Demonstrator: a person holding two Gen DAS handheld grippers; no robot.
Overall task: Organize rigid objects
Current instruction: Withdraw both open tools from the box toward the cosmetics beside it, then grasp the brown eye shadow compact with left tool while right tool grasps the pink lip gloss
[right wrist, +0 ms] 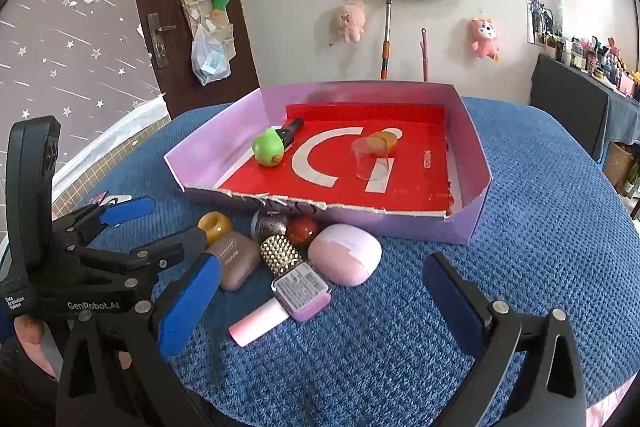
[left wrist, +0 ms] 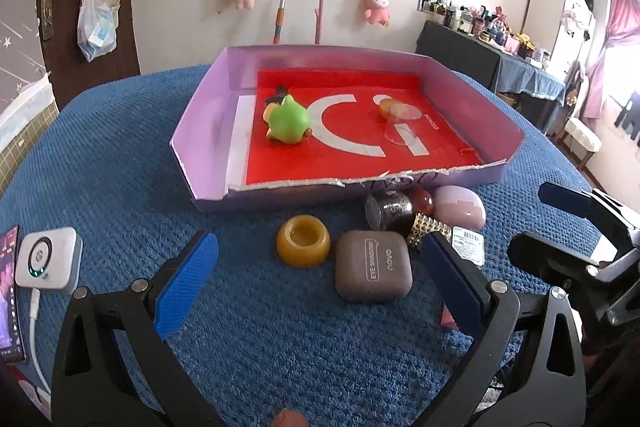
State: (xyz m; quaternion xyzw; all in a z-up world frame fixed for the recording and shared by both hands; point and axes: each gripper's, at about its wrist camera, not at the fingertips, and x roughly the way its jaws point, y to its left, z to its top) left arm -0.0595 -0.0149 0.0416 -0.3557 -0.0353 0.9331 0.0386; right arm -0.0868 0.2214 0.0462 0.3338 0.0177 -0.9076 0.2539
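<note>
An open purple box (left wrist: 208,131) with a red lining holds a green toy (left wrist: 288,123) and an orange piece under a clear cup (left wrist: 394,109). In front of it on the blue cloth lie an amber ring (left wrist: 304,241), a brown eye-shadow case (left wrist: 374,269), a glitter bottle with a gold studded cap (left wrist: 390,211), a red ball (left wrist: 422,199) and a pink egg-shaped case (left wrist: 460,207). My left gripper (left wrist: 320,241) is open, its fingers either side of the ring and brown case. My right gripper (right wrist: 322,267) is open above a labelled pink box (right wrist: 304,291) and a pink tube (right wrist: 258,325).
A white device (left wrist: 48,259) on a cable and a phone (left wrist: 10,291) lie at the cloth's left edge. Bare blue cloth (right wrist: 540,247) spreads right of the box. A dark dresser (left wrist: 460,55) with bottles stands behind on the right.
</note>
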